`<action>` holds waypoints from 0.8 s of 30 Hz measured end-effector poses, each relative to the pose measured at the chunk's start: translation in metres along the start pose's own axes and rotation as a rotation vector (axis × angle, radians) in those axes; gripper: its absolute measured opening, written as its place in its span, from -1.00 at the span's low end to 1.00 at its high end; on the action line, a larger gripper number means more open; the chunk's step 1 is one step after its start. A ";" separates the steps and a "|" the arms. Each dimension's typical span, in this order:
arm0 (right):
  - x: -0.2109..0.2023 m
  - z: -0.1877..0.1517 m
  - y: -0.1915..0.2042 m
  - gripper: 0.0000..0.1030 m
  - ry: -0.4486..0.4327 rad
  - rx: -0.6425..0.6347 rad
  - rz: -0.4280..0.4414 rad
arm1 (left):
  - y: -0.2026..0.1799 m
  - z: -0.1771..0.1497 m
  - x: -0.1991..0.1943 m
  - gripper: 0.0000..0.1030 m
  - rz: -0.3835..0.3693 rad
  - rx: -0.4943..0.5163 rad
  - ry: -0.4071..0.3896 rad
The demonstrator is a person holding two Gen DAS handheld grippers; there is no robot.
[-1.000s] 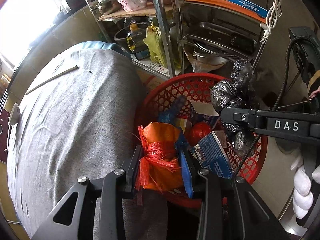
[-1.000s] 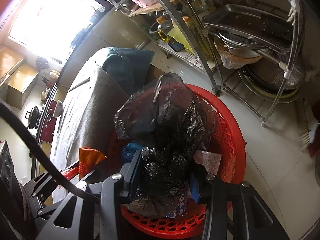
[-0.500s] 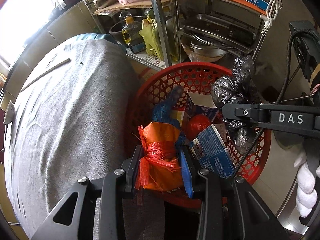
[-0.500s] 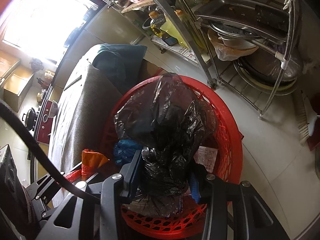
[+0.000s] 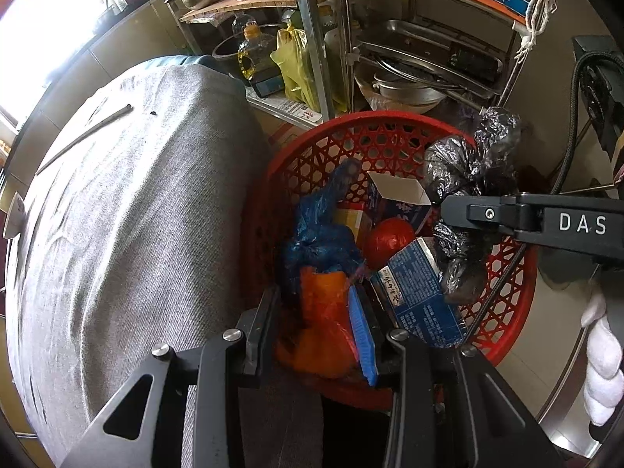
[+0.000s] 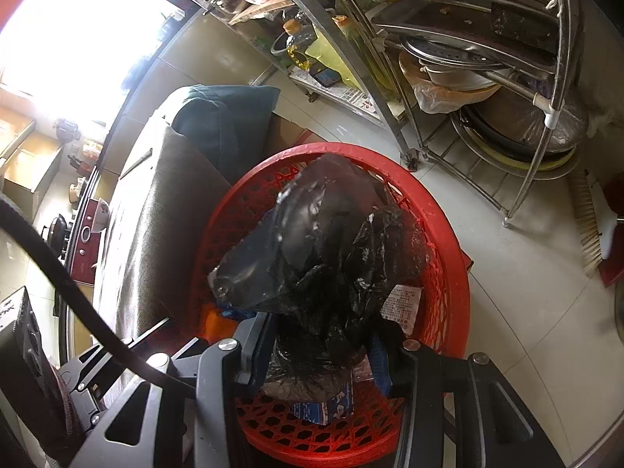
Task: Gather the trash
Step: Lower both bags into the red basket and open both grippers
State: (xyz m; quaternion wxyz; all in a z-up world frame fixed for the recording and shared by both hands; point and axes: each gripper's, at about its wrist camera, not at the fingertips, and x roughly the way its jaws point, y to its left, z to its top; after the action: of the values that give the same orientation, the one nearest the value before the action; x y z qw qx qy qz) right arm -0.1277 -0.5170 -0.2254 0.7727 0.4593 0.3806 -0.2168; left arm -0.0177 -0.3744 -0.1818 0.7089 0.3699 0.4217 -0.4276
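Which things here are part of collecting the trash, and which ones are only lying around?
Part of the job:
- red basket
- orange bag, held in the left gripper
- black bag, held in the right gripper
- blue cartons and blue bag in the basket

Only lying around:
- metal rack with pans
- oil bottle
- grey cloth
- broom

The white letters "DAS" are printed on the black arm of the right claw [image 5: 452, 210]; print on the blue carton [image 5: 419, 296] is illegible.
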 end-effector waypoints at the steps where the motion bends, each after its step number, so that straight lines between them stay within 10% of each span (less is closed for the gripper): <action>1: 0.000 0.000 0.000 -0.12 0.001 0.000 0.001 | 0.000 0.000 0.000 -0.26 -0.001 0.001 -0.001; 24: 0.002 0.000 0.006 -0.12 0.000 0.002 -0.001 | 0.006 -0.004 -0.014 0.03 0.016 0.005 -0.040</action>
State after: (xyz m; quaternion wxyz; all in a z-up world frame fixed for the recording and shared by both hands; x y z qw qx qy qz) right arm -0.1223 -0.5143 -0.2235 0.7722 0.4598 0.3807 -0.2176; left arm -0.0174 -0.3651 -0.1699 0.7198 0.3662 0.4034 -0.4302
